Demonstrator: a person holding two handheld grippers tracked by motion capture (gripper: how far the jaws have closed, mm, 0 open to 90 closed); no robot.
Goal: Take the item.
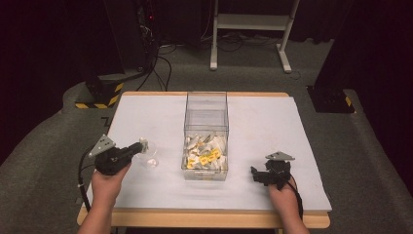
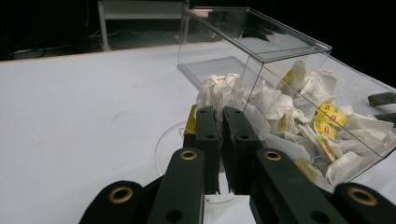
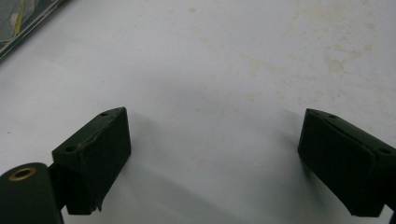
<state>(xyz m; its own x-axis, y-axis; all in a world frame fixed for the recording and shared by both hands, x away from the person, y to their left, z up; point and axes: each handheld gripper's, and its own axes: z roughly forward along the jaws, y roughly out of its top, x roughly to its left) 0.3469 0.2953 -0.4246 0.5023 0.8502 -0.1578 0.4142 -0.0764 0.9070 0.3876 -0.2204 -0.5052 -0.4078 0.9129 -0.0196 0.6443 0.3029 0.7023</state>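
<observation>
Holding a crumpled tea bag (image 2: 219,91) pinched between my left gripper (image 1: 141,145) jaws right now, so those are closed down tight on it. In the left gripper view the white paper bunches up just past the jaw tips, and a bit of yellow tag peeks out beside the left jaw. It hangs right over a small clear plastic cup (image 1: 148,155) that sits on the white tabletop (image 1: 146,117) near the left side, toward the near edge. The cup is see-through, so mostly I catch its round rim under my jaws.

Just beside that, in the middle of the tabletop, stands the clear plastic box (image 1: 206,105). It's a long one running from the near edge toward the far edge. The near half is stuffed with a pile of tea bags (image 1: 206,152), white paper with yellow tags, and the far half looks bare. From the left gripper view the box wall is right next to the tea bag I'm holding, though I can't tell if they touch.

My right gripper (image 1: 254,174) is well apart from all that, over near the right side of the tabletop by the near edge. Its jaws are spread wide with nothing between them, just the slightly stained white surface below.
</observation>
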